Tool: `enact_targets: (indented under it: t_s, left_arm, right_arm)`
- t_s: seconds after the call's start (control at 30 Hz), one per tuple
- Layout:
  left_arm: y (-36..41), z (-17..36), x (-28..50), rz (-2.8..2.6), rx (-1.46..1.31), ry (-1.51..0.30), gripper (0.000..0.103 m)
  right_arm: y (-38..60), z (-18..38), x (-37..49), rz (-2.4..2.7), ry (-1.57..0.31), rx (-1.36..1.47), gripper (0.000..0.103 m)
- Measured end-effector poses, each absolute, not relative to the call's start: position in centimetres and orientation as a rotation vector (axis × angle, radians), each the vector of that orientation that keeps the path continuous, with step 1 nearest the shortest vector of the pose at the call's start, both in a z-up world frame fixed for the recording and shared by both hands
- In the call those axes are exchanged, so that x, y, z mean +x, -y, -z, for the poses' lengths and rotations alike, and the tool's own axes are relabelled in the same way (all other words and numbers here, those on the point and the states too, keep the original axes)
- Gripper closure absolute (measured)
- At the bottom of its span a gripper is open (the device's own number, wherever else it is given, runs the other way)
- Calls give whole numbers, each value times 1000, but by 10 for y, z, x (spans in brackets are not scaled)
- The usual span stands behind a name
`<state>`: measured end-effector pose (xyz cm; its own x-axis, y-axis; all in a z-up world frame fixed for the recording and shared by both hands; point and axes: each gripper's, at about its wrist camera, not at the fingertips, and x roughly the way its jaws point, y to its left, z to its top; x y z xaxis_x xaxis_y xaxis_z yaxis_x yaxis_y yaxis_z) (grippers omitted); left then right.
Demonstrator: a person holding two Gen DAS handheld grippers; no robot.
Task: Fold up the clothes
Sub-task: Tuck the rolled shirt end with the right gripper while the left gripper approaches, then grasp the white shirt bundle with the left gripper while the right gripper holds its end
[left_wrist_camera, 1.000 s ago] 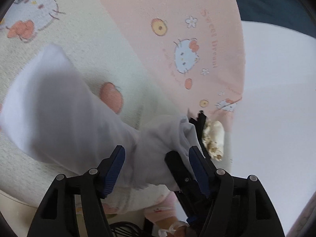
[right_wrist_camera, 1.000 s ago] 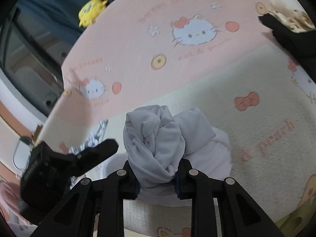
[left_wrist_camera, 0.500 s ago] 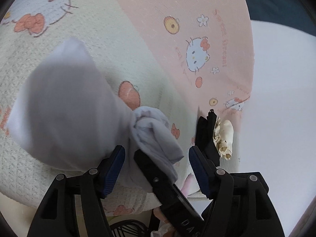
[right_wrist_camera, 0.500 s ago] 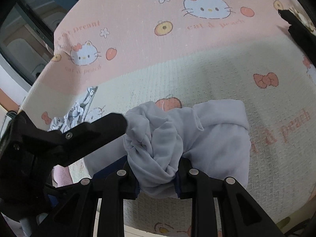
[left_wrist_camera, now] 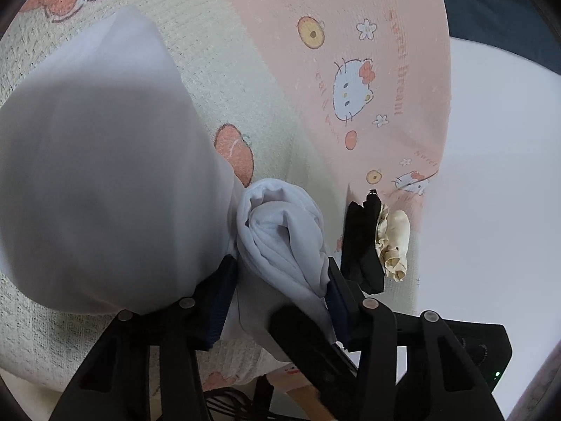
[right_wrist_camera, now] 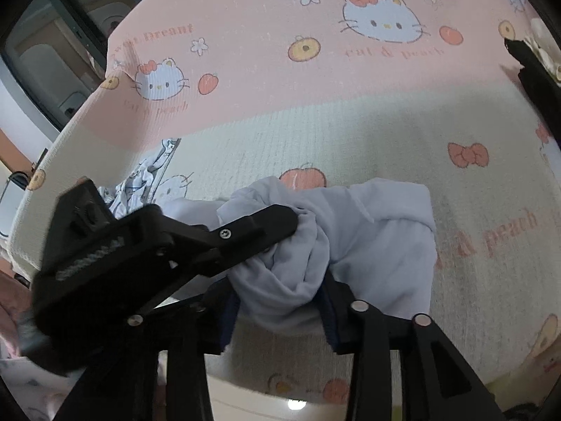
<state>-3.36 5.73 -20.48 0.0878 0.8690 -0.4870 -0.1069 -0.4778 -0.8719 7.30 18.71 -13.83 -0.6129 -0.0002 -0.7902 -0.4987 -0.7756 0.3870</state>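
garment (left_wrist_camera: 280,235) bunched, no clear axis | left tongs (left_wrist_camera: 280,277) closing on it | right tongs (right_wrist_camera: 280,301) loosening around it

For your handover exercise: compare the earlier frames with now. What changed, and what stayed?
The left gripper has just been closing around the white garment's bunched end; the right gripper has just been opening, easing its clamp there. The patterned blanket and black and cream pile stayed put.

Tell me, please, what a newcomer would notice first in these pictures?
First, the bunched pale garment in the middle, lying on a pink and cream cartoon-cat blanket. Both grippers meet at its twisted part: the right gripper from below, the left gripper crossing in from the side. Folded black and cream clothes sit near the blanket's edge.
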Motion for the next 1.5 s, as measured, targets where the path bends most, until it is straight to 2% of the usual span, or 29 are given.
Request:
enact_targets:
  t_s: [0.13, 0.3, 0.33, 0.5, 0.67, 0.73, 0.8, 0.83, 0.93, 1.1, 1.3, 1.5]
  left_arm:
    - [-57, 201, -34, -1536, -1550, 759, 57]
    - [-55, 202, -33, -1535, -1544, 755, 57]
    - [-54, 202, -32, -1534, -1543, 760, 57]
    - [-42, 189, -27, -1614, -1470, 738, 58]
    - [-36, 165, -21, -1709, -1350, 604, 57]
    - [-35, 163, -20, -1733, -1337, 580, 52]
    - [-32, 159, -19, -1724, -1306, 568, 49]
    - [-31, 157, -18, -1720, -1291, 562, 45]
    - [-28, 152, -15, -1712, -1247, 540, 28]
    - [-41, 156, -13, -1712, -1288, 487, 27]
    - [-66, 166, -2, -1748, -1335, 320, 27]
    - [-69, 169, -3, -1813, -1299, 372, 28]
  right_arm:
    - [-190, 128, 87, -2427, -892, -1189, 48]
    - [-207, 119, 114, -2365, -878, -1116, 44]
    - [-213, 120, 122, -2350, -903, -1080, 40]
    - [-249, 145, 159, -2279, -1247, -843, 37]
    - [-266, 188, 177, -2161, -1694, -562, 37]
    - [-268, 203, 177, -2099, -1799, -504, 37]
    - [-266, 208, 170, -2079, -1776, -533, 37]
    - [-265, 208, 166, -2072, -1729, -568, 41]
    - [-261, 208, 155, -2064, -1648, -618, 46]
    - [-262, 208, 151, -2079, -1658, -581, 46]
    - [-271, 211, 156, -2064, -1676, -542, 46]
    - [-279, 215, 148, -2078, -1623, -564, 46]
